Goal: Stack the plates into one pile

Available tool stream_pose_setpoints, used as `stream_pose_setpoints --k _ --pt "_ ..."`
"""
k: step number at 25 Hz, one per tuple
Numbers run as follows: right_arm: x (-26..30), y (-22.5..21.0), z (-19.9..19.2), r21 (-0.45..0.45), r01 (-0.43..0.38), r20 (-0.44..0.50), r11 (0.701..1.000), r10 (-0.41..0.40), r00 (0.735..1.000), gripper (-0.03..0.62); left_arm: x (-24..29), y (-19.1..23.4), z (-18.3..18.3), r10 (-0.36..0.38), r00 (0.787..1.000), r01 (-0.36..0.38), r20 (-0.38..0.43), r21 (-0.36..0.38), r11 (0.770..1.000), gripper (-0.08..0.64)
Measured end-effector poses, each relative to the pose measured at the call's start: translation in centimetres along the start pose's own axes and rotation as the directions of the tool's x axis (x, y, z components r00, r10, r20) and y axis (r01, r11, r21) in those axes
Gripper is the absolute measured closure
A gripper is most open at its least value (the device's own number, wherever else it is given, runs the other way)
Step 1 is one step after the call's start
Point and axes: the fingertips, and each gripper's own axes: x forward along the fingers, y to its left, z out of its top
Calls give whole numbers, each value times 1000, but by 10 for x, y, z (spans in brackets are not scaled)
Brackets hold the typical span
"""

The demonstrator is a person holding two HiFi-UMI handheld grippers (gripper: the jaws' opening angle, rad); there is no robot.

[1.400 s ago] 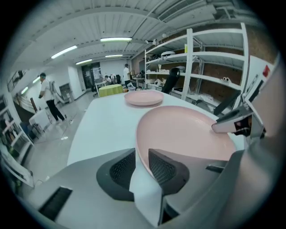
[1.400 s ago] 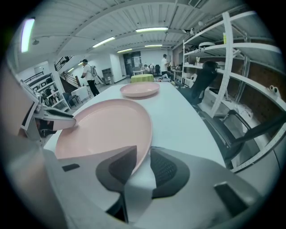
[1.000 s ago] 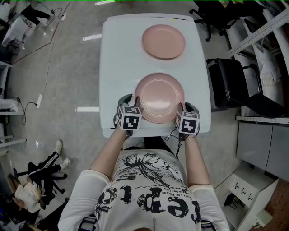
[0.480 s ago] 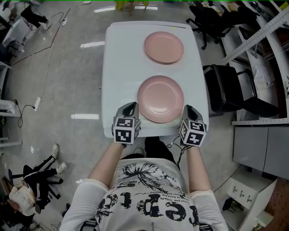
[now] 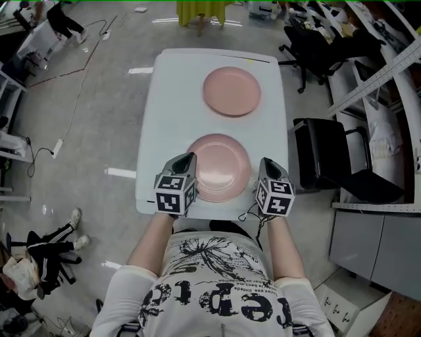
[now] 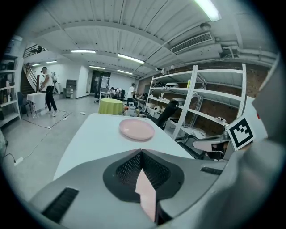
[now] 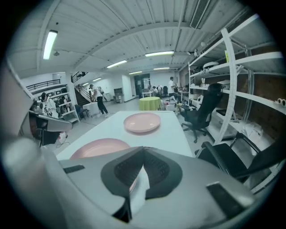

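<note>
Two pink plates lie apart on the white table. The near plate sits by the front edge and the far plate towards the back. My left gripper is at the near plate's left rim, jaws shut, with only a pink sliver showing through their slit. My right gripper stands just off the plate's right rim, also shut and empty. The left gripper view shows the shut left gripper and the far plate. The right gripper view shows the right gripper, near plate and far plate.
A black office chair stands right of the table, with more chairs and metal shelving behind it. A yellow-green round table stands beyond the far end. A person's legs rest on the floor at the left.
Both grippers' jaws have gone from open to shut beside the near plate. The head view has shifted and pulled back. Neither plate has moved on the table.
</note>
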Motion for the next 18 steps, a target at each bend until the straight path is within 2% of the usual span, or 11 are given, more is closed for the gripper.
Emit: stream_pose_setpoints --k 6,10,18 --pt "29 -51 45 -33 -92 3 995 92 996 586 45 -16 40 82 996 -79 38 -81 994 558" --pt "55 -69 72 -35 -124 5 992 124 992 584 75 -16 58 92 995 -87 27 -136 987 558" --pt "131 -69 115 -23 -155 -30 988 154 988 584 136 20 100 75 997 -75 -6 -130 989 558"
